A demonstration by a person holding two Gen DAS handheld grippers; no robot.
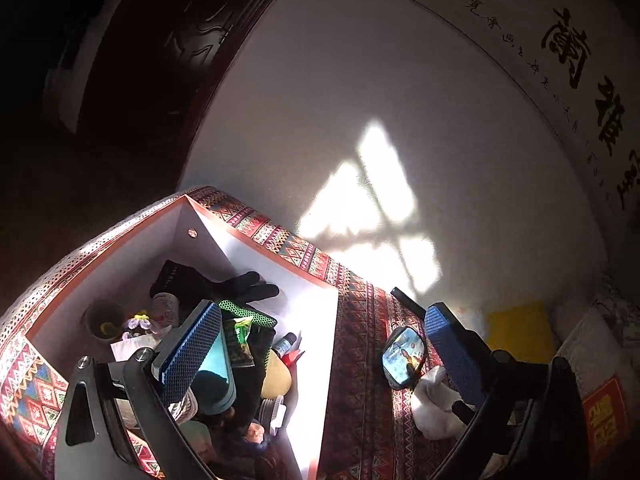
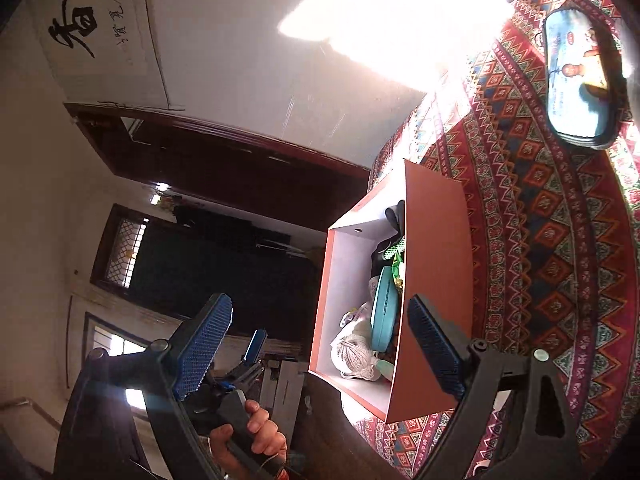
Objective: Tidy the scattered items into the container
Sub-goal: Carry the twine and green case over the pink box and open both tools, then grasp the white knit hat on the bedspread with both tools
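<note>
Orange-sided box [image 2: 436, 280], its white interior crowded with a black glove [image 1: 224, 282], a teal case [image 2: 384, 308], a small dropper bottle [image 1: 285, 345] and a ball of twine [image 2: 352, 354], sits on a patterned red cloth [image 2: 560, 280] near its edge. The left gripper [image 1: 320, 344] hangs over the box rim with fingers spread wide and empty, a black-framed mirror [image 1: 403, 360] lying on the cloth just beside its right finger. The right gripper [image 2: 320, 344] is likewise wide apart, holding nothing, one finger in front of the box's outer wall.

L gripper [image 1: 320, 340] jaws wide apart, empty; R gripper [image 2: 320, 344] same, tilted.
</note>
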